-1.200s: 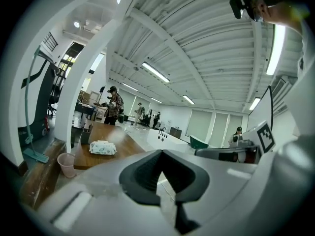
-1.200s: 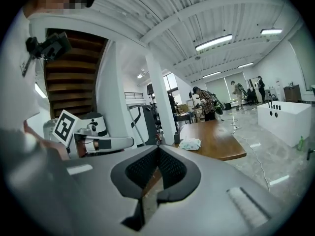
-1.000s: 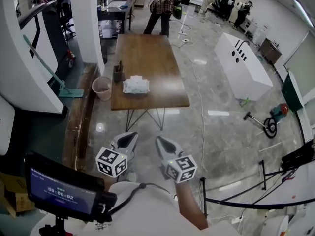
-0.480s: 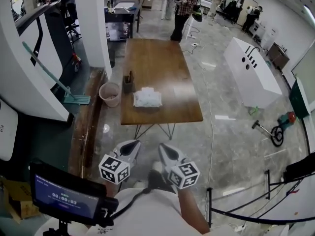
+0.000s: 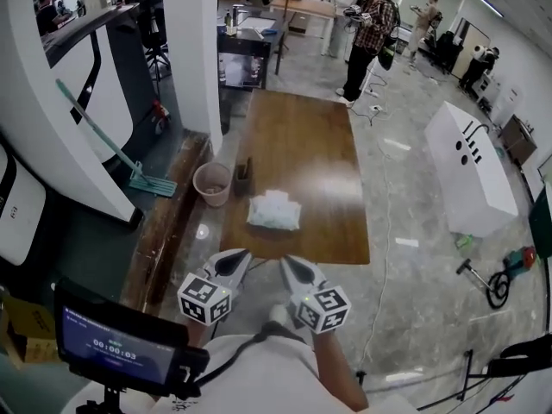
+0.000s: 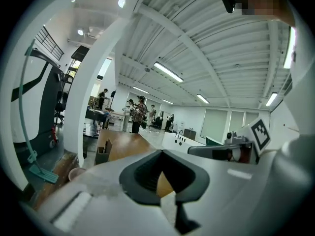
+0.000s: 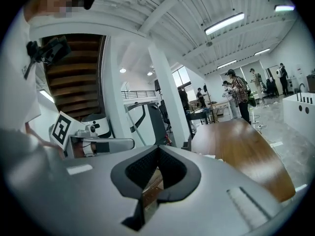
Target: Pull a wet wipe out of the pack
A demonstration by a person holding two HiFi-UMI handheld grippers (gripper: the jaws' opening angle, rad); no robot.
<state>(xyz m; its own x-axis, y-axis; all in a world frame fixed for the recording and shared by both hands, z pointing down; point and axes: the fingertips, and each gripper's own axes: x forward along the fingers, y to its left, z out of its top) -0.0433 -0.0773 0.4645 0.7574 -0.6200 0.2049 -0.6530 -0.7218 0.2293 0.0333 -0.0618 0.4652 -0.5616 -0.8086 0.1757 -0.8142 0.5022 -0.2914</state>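
The wet wipe pack (image 5: 274, 211) is a white, soft packet lying near the front end of the brown wooden table (image 5: 302, 145). My left gripper (image 5: 239, 256) and right gripper (image 5: 285, 262) are held side by side just short of the table's front edge, pointing at it. Both are shut with nothing between the jaws. In the left gripper view, the left gripper (image 6: 160, 152) has its tips together and the table (image 6: 123, 140) lies beyond. In the right gripper view, the right gripper (image 7: 157, 148) also shows its tips meeting, with the table (image 7: 241, 146) ahead on the right.
A small dark holder (image 5: 244, 177) stands on the table's left edge and a pink bin (image 5: 212, 184) sits on the floor beside it. A white pillar (image 5: 194, 50) and a mop (image 5: 103, 141) are on the left, a white cabinet (image 5: 474, 171) on the right, and people (image 5: 366, 33) beyond the far end.
The table and wipe pack have come closer, lying lower and larger in the head view. Both grippers have stayed shut, side by side.
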